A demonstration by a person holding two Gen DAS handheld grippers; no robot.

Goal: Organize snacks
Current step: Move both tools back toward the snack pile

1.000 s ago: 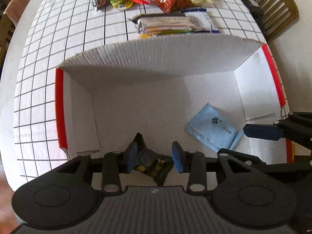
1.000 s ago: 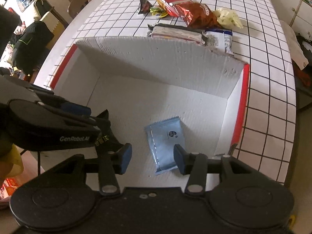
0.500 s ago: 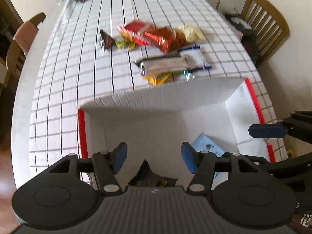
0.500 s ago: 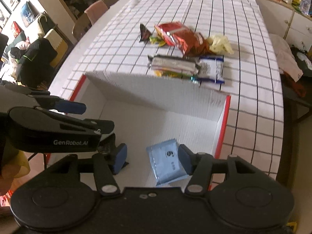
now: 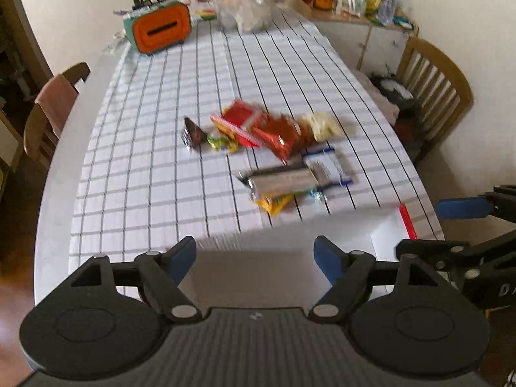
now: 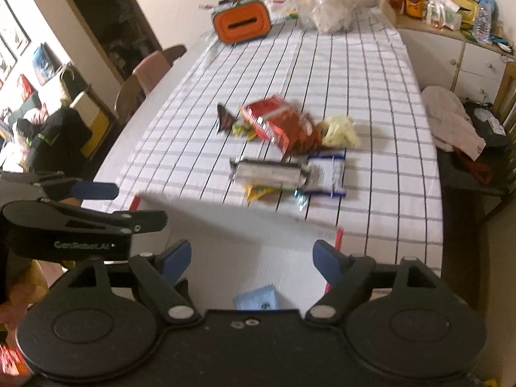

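Note:
A white cardboard box (image 5: 258, 271) with red-edged flaps sits at the near end of the checked table. My left gripper (image 5: 254, 259) hovers above the box, jaws opening, nothing between them. My right gripper (image 6: 251, 259) hangs over the box too, jaws opening and empty; a light blue packet (image 6: 256, 298) lies in the box below it. The dark packet in the box is hidden in both views. Beyond the box lie loose snacks: a silver packet (image 5: 280, 180), a white-blue packet (image 5: 325, 167), a red bag (image 5: 277, 132), a pale bag (image 5: 322, 124) and a small dark packet (image 5: 192, 133).
An orange and teal holder (image 5: 159, 29) and a clear plastic bag (image 5: 242, 3) stand at the table's far end. Wooden chairs (image 5: 432, 96) flank the table. A cluttered white cabinet (image 6: 451, 32) stands at the back right. The other gripper's blue fingertip (image 5: 461, 208) shows at the right edge.
Both grippers have risen out of the box and tilted up toward the table. Their jaws have spread wider. The dark packet and the blue packet stay lying in the box.

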